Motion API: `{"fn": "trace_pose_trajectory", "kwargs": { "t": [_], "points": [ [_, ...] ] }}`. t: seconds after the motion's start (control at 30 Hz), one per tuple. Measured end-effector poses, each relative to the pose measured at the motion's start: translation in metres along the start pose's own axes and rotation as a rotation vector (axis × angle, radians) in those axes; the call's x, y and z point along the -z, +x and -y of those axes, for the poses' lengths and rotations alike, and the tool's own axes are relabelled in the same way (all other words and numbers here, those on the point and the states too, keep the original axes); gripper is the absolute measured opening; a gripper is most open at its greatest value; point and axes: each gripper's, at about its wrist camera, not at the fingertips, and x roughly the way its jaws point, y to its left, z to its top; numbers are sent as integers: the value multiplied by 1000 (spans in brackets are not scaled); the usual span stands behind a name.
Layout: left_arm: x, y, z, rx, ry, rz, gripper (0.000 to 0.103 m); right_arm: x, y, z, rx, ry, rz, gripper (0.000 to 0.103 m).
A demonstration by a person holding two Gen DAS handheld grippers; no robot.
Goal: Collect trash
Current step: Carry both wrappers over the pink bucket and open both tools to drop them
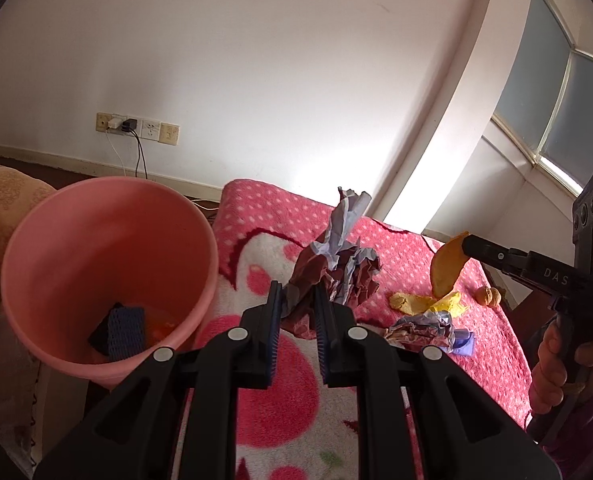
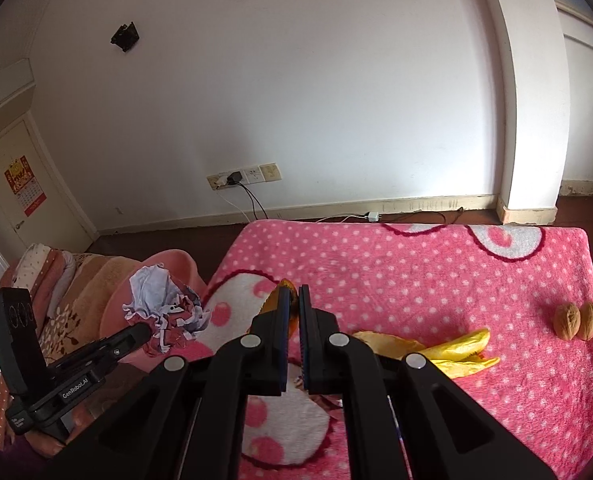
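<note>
My left gripper (image 1: 298, 294) is shut on a crumpled maroon-and-lilac paper wad (image 1: 336, 264), lifted above the pink dotted blanket (image 1: 400, 264). The same wad (image 2: 164, 308) shows in the right wrist view, near the pink bucket (image 2: 168, 264). My right gripper (image 2: 294, 300) is shut on an orange peel (image 2: 274, 300), which hangs from its tips in the left wrist view as orange peel (image 1: 446, 266). On the blanket lie yellow peel pieces (image 2: 456, 350), a second crumpled wrapper (image 1: 420, 328) and walnuts (image 2: 576, 320). The pink bucket (image 1: 108, 264) stands left of the blanket with a dark blue net item (image 1: 124, 332) inside.
A folded beige and orange blanket (image 2: 76, 280) lies left of the bucket. Wall sockets with plugged cables (image 2: 244, 178) sit low on the white wall. A person's hand (image 1: 556, 372) grips the right tool's handle. A small purple object (image 1: 464, 340) lies by the wrapper.
</note>
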Motion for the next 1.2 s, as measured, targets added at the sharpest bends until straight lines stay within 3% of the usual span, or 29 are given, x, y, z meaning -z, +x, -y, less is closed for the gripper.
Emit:
{"fn": "trace_pose_trajectory", "kwargs": {
  "t": [0.43,0.7,1.0,1.07,1.13,1.2],
  "points": [
    [-6,-41,-70,-189,-82,99,15,-1,64,-104,-152,-103,-50,4],
    [0,-37,-106,-248,-139,63,15,14,110,-154,-176,-179,-108,4],
    [5,-30,-122,-257,-170,25,16,33,135,-164,-191,-196,-192,5],
    [4,-30,-124,-246,-178,22,19,35,137,-165,-195,-201,-204,10],
    [3,-30,-124,-243,-176,22,23,37,137,-164,-204,-195,-209,32],
    [3,-32,-123,-249,-170,24,31,37,134,-163,-212,-186,-200,36]
  ]
}}
